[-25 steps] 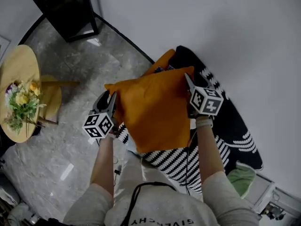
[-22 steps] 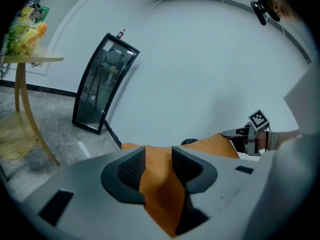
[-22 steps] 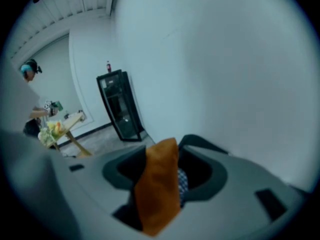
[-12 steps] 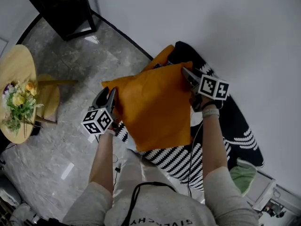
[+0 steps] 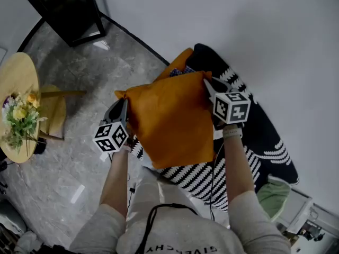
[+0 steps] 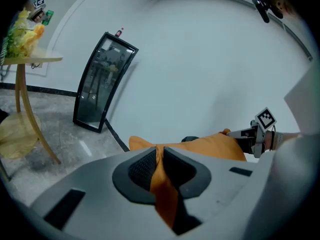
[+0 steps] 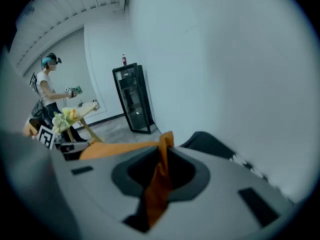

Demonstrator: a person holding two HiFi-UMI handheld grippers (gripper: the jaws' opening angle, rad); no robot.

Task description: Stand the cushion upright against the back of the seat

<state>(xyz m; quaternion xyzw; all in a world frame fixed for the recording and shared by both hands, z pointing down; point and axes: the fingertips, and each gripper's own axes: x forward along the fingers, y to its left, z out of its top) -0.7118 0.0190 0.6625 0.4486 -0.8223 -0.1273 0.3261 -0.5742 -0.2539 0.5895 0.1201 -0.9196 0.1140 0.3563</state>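
Our left tool [image 5: 124,106] has just been closing, and its pads now pinch the left edge of the orange cushion [image 5: 169,121]. Our right tool [image 5: 208,87] has been closing too and nips the fabric at the cushion's far right corner. Between them we hold the cushion up over the seat [image 5: 259,142], not yet against its back.

The seat is black with white stripes and stands close to the white wall [image 5: 238,25]. Left of it runs a grey marbled floor [image 5: 79,78], with a round wooden worktop [image 5: 24,78] carrying flowers [image 5: 21,115].

The head view alone shows a second orange piece [image 5: 180,65] behind the cushion and something green [image 5: 275,197] by the seat's near end. The left gripper view shows a dark glass-fronted cabinet [image 6: 102,86] leaning in the wide-angle picture. Only the right gripper view shows another person [image 7: 47,86] standing beyond the worktop.
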